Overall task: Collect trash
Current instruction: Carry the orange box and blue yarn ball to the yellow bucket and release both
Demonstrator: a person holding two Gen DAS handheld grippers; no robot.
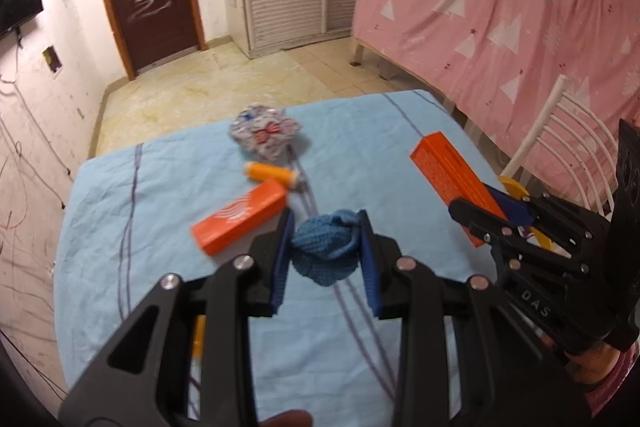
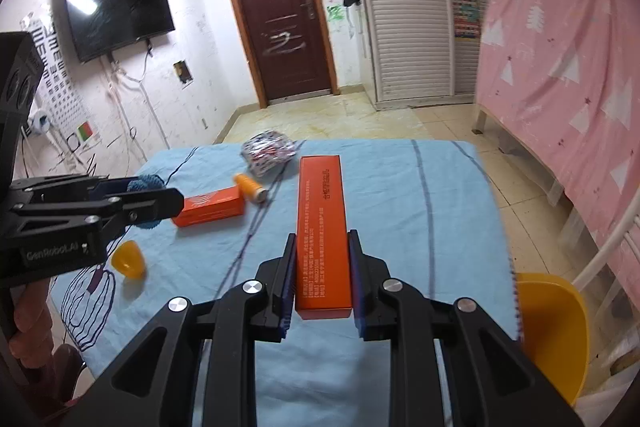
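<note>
Left gripper fingers are clamping a blue knitted ball; right gripper fingers are gripping a long orange carton; only the right view is showing the yellow plastic cup.

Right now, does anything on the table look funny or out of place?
Yes. A small orange cup lies tipped on its side on the blue cloth, near the left edge in the right wrist view. The cloth is wrinkled too. Nothing looks spilled or broken.

The yellow bin is being cut off at the right edge of the right wrist view, and is being largely hidden behind the right gripper in the left wrist view. The near end of the long orange box is being covered there by that gripper's fingers, and the print on the box is being left too small to be read.
</note>
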